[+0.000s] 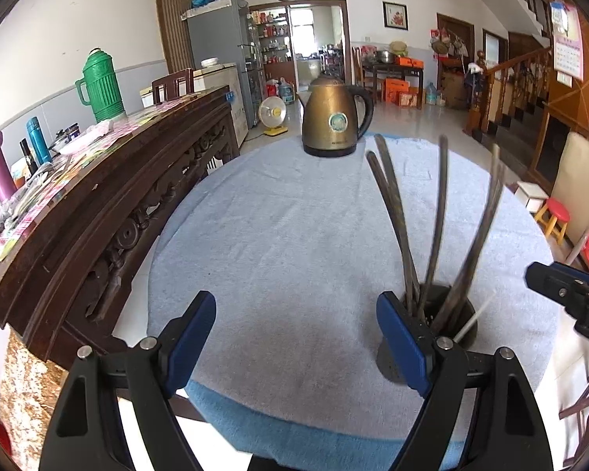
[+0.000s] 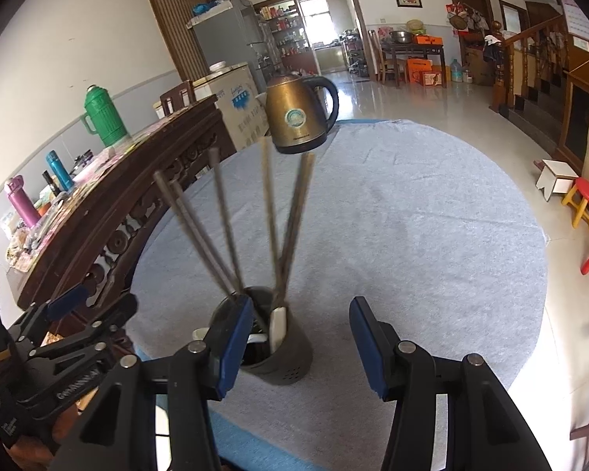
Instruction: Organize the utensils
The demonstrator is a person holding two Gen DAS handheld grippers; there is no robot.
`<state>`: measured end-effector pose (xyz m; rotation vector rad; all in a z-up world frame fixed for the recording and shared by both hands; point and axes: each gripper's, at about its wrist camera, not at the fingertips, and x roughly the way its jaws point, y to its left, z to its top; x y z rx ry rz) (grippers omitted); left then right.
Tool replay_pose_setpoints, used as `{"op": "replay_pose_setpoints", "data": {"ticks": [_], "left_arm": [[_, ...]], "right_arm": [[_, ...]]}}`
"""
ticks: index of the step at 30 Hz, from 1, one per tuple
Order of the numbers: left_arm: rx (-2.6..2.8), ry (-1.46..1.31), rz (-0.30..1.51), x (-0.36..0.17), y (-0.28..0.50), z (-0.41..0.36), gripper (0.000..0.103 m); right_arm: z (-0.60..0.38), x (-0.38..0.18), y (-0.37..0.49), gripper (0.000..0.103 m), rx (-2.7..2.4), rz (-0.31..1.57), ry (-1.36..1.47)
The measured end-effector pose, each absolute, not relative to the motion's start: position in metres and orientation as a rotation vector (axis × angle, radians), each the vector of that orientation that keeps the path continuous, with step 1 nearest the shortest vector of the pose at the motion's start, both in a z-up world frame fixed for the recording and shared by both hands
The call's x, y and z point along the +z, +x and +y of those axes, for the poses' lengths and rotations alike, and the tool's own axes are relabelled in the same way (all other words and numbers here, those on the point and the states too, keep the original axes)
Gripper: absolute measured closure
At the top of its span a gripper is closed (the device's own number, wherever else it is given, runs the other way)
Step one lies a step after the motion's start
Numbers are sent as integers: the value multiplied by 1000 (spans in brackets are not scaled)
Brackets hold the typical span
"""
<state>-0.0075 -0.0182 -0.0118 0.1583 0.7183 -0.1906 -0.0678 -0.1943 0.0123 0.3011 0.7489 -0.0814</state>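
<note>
Round table (image 1: 278, 235) covered with a pale blue-grey towel cloth (image 2: 412, 235); darker blue edge of the cloth shows at the near rim. A carved dark wooden sideboard (image 1: 110, 204) runs along the left of the table, carrying a green thermos jug (image 1: 100, 86) and smaller flasks.

Bronze electric kettle (image 1: 335, 117) with a black handle stands upright at the far edge of the table, well apart from the holder.

Dark cylindrical utensil holder (image 2: 278, 349) stands upright on the cloth near the front edge. Inside: several long dark chopsticks (image 2: 224, 216), fanned out and leaning in different directions, plus white spoons (image 2: 277, 324) low against the rim.

Left gripper (image 1: 294, 337): fingers spread wide, nothing between them; right-hand pad just beside the holder, contact not clear.

Right gripper (image 2: 300, 343): fingers about half apart, nothing between them; left-hand pad overlaps the holder's rim in its own view, contact not clear.
</note>
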Motion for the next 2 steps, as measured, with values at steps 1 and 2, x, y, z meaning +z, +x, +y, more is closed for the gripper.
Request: {"op": "replay_pose_setpoints", "data": {"ticks": [1,2], "left_arm": [[-186,155,719,-13,-2,-18,19],[-181,141,733,-19,13,-15,19]], "right_arm": [[-202,10,-66,47,-104,746,306],[-213,6,-62,47,-134,744,311]]}}
